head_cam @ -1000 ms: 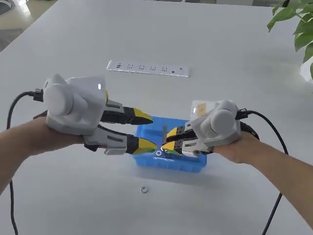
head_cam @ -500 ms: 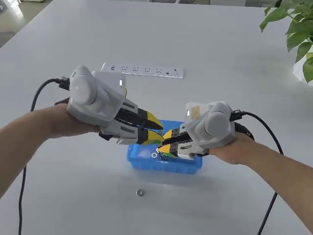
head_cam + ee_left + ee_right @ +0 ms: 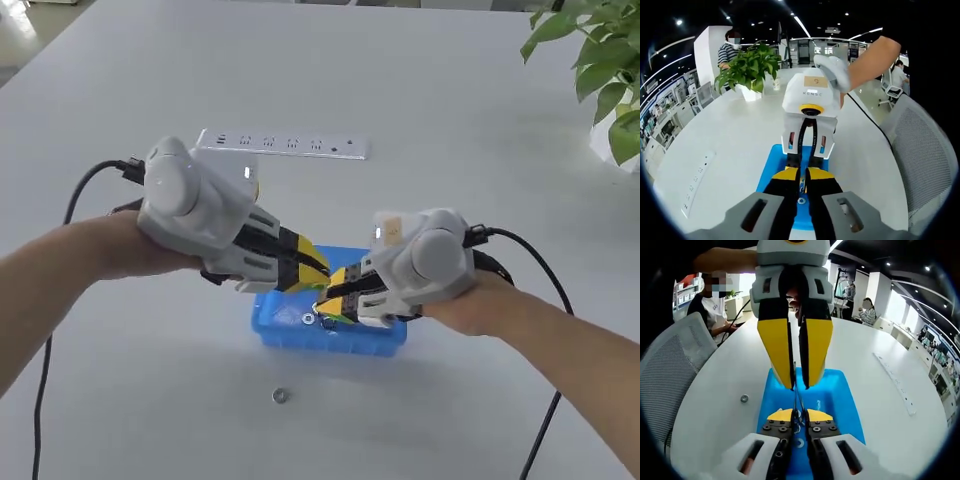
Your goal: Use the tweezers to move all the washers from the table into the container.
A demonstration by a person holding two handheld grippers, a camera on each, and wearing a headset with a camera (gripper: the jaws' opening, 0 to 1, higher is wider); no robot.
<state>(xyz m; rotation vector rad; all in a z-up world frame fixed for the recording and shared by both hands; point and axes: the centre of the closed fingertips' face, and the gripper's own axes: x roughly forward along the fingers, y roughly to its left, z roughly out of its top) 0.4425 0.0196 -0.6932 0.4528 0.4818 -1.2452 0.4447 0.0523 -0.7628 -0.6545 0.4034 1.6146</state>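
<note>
Open-plan office: mesh chair (image 3: 920, 145), potted plant (image 3: 747, 70).

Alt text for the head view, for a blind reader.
The left hand-held gripper and right hand-held gripper face tip to tip over a blue container on a white table. One washer lies nearer the viewer, a power strip beyond.

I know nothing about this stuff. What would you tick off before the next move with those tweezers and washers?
1. Grippers over the blue container: ok. The left gripper and right gripper meet above it.
2. Tweezers gripped: ok, they sit between both grippers' closed jaws.
3. Washer pinched in the tweezer tips: cannot tell, too small to see.
4. Washer in the container: ok, one lies inside.
5. Table cleared: not ok. The washer on the table lies in front of the container.
</note>
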